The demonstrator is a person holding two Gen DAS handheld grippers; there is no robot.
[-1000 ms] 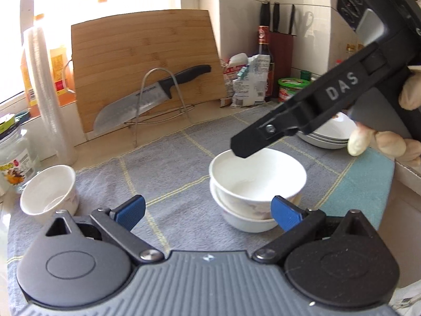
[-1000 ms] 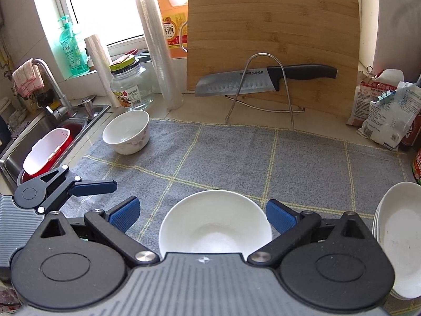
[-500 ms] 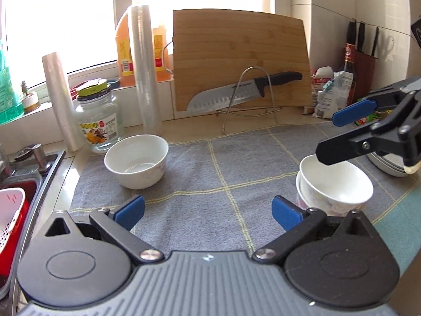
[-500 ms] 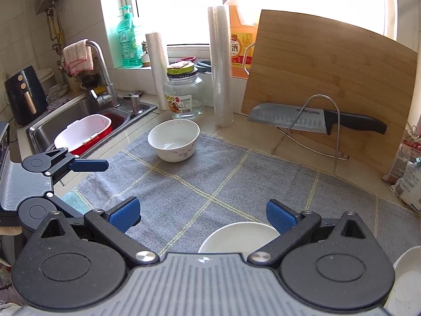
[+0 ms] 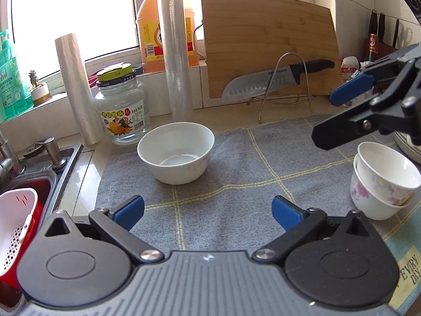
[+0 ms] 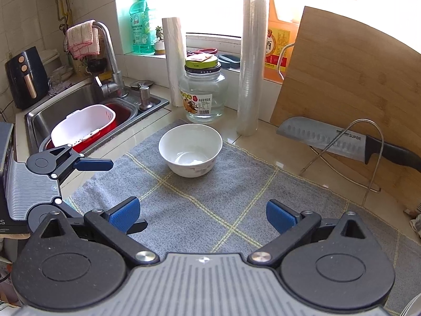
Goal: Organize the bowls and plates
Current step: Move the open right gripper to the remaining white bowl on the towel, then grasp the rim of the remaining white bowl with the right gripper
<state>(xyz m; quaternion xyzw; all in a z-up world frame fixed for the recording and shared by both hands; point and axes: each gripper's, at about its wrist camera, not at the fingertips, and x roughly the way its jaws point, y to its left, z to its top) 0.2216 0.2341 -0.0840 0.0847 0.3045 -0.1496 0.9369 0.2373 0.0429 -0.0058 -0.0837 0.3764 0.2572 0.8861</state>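
A single white bowl [image 5: 175,156] sits on the grey checked mat [image 5: 231,184], near the glass jar; it also shows in the right wrist view [image 6: 190,152]. Two white bowls stacked together [image 5: 381,181] stand at the mat's right edge. My left gripper [image 5: 208,209] is open and empty, low over the mat in front of the single bowl. My right gripper [image 6: 201,214] is open and empty, above the mat; in the left wrist view it [image 5: 344,115] hangs above the stack. A rim of white plates [image 5: 406,147] shows at far right.
A glass jar [image 6: 202,92], a roll of cling film [image 6: 251,65] and a paper-wrapped roll [image 6: 175,60] stand behind the bowl. A cutting board [image 6: 350,84] and a knife on a wire rack [image 6: 342,142] are at right. The sink [image 6: 79,113] with a red and white colander lies to the left.
Both grippers swung left, away from the stacked bowls and towards the single bowl. The right gripper rose off the stack, which has slid out of its view.
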